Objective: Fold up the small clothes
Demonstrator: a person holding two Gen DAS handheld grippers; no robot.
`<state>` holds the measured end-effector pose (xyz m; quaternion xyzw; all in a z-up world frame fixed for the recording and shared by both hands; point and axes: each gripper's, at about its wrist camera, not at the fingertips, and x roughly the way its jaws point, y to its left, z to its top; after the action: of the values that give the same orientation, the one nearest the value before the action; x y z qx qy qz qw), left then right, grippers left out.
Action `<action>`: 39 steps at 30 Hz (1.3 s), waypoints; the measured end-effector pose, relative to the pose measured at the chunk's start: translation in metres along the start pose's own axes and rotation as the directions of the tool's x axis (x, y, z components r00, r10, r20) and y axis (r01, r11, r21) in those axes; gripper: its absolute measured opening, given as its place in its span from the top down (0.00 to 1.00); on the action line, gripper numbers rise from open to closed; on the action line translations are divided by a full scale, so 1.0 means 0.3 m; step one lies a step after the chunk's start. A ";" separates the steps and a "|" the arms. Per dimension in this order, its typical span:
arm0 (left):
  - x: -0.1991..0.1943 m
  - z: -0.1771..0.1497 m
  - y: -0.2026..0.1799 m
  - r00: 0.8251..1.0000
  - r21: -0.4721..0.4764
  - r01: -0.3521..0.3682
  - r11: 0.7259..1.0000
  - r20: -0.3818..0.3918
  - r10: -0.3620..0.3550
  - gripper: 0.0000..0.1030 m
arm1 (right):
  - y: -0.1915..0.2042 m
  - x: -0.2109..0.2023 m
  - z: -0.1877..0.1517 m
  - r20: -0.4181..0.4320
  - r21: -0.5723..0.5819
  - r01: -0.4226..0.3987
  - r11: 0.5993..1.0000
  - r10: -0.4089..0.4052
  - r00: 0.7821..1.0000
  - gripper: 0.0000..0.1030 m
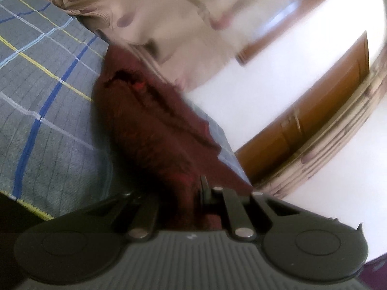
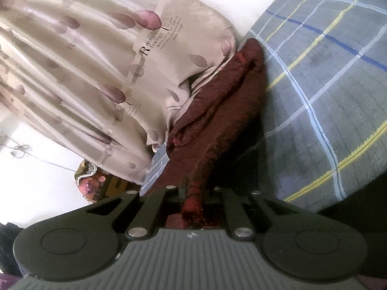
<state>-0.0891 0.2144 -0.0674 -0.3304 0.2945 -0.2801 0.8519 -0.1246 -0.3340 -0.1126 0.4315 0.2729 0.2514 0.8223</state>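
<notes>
A dark maroon knitted garment point(image 1: 154, 125) hangs stretched between my two grippers above a grey plaid bedspread point(image 1: 43, 91). My left gripper point(image 1: 191, 193) is shut on one end of it, and the cloth bunches between the jaws. In the right wrist view the same garment point(image 2: 217, 111) runs away from me in long folds. My right gripper point(image 2: 193, 198) is shut on its other end, with a red frayed edge pinched between the jaws. The fingertips of both grippers are mostly hidden by the cloth.
A beige curtain with purple leaf prints point(image 2: 92, 60) hangs beside the bed, close to the garment. The plaid bedspread point(image 2: 326, 84) fills the right of the right wrist view. A brown wooden cabinet point(image 1: 314, 111) stands against the white wall. A patterned bundle point(image 2: 92, 181) lies below the curtain.
</notes>
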 end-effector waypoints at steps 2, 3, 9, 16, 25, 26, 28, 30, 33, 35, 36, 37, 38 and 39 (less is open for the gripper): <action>0.010 0.022 -0.020 1.000 0.000 0.008 1.000 0.019 -0.008 0.89 | 0.013 -0.003 0.017 0.007 0.001 -0.021 1.000 0.021 1.000 0.87; 0.018 0.039 -0.030 1.000 -0.002 0.012 1.000 0.026 -0.012 0.89 | 0.021 -0.001 0.031 0.011 0.001 -0.035 0.999 0.035 0.999 0.87; 0.087 0.165 -0.078 0.995 -0.024 0.030 0.999 0.093 -0.028 0.89 | 0.074 0.045 0.174 0.042 -0.030 -0.087 0.996 0.088 0.995 0.87; 0.220 0.358 -0.080 0.984 -0.027 0.022 0.999 0.179 -0.017 0.89 | 0.103 0.160 0.402 0.070 -0.060 -0.104 0.993 0.108 0.992 0.87; 0.494 0.551 0.005 0.977 -0.033 -0.070 0.997 0.199 0.075 0.89 | 0.034 0.438 0.666 0.095 -0.061 -0.020 0.998 0.025 0.995 0.87; 0.524 0.569 0.022 0.977 -0.043 -0.077 0.996 0.196 0.084 0.89 | 0.012 0.473 0.685 0.096 -0.050 -0.013 0.999 0.018 0.995 0.87; 0.580 0.598 0.058 0.974 -0.069 -0.103 0.992 0.194 0.114 0.89 | -0.040 0.541 0.723 0.096 -0.023 0.005 1.000 -0.003 0.995 0.87; 0.634 0.622 0.095 0.973 -0.084 -0.129 0.988 0.181 0.142 0.89 | -0.089 0.605 0.752 0.094 0.001 0.026 1.000 -0.026 0.995 0.87; 0.704 0.645 0.142 0.971 -0.079 -0.157 0.984 0.169 0.169 0.89 | -0.167 0.700 0.786 0.080 0.047 0.048 0.998 -0.051 0.996 0.87; 0.745 0.659 0.169 0.969 -0.078 -0.181 0.980 0.157 0.192 0.88 | -0.205 0.750 0.799 0.077 0.063 0.064 0.996 -0.069 0.995 0.87; 0.755 0.660 0.184 0.969 -0.084 -0.181 0.980 0.154 0.192 0.87 | -0.223 0.774 0.805 0.075 0.075 0.070 0.995 -0.075 0.994 0.87; 0.766 0.662 0.195 0.970 -0.084 -0.174 0.981 0.156 0.185 0.84 | -0.237 0.791 0.807 0.075 0.082 0.073 0.994 -0.079 0.994 0.87; 0.778 0.667 0.201 0.970 -0.083 -0.173 0.982 0.156 0.184 0.82 | -0.252 0.809 0.811 0.076 0.092 0.078 0.993 -0.086 0.993 0.87; 0.785 0.670 0.205 0.971 -0.080 -0.177 0.981 0.151 0.187 0.75 | -0.271 0.829 0.814 0.076 0.109 0.083 0.991 -0.091 0.993 0.87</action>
<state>0.2241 0.1745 -0.0645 -0.3510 0.2643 -0.1639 0.8832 0.2327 -0.3531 -0.1223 0.4721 0.2709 0.1827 0.8188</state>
